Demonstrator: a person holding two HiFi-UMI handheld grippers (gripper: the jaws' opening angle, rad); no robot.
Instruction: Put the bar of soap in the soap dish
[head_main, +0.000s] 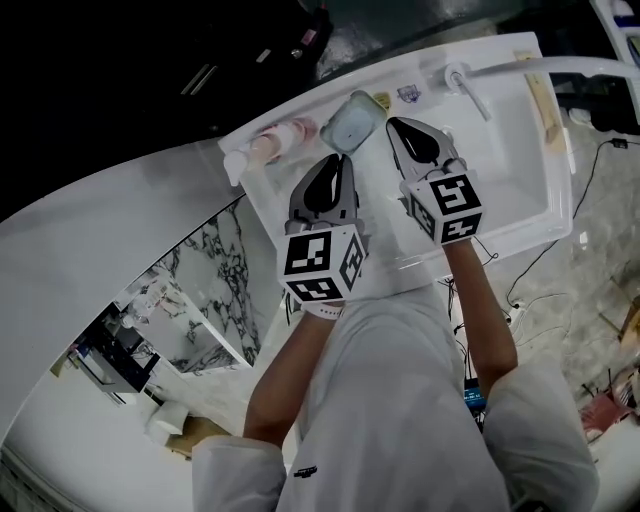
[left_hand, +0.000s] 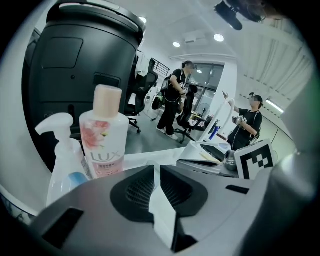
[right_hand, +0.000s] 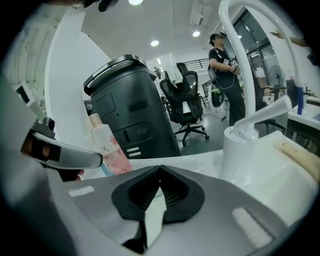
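At the left end of the sink rim (head_main: 520, 215) two bottles stand close together, a white pump bottle (left_hand: 61, 155) and a pink soap bottle (left_hand: 105, 132). Next to them hovers the left gripper (head_main: 338, 165). Its jaws leave only a narrow slit, and I see nothing between them except the white counter behind. Just beyond its tips lies the soap dish (head_main: 375, 112), grey-green, with a paler block inside that I take for the bar of soap (head_main: 348, 125); the head view is too small for me to be sure. On the right of the dish the right gripper (head_main: 398, 125) hangs over the basin with its tips touching, empty. Further right stands the faucet (head_main: 462, 78).

In my judgement the placing is already done: no gripper carries anything and the soap seems to rest in the dish. What is left is only to draw both grippers away.
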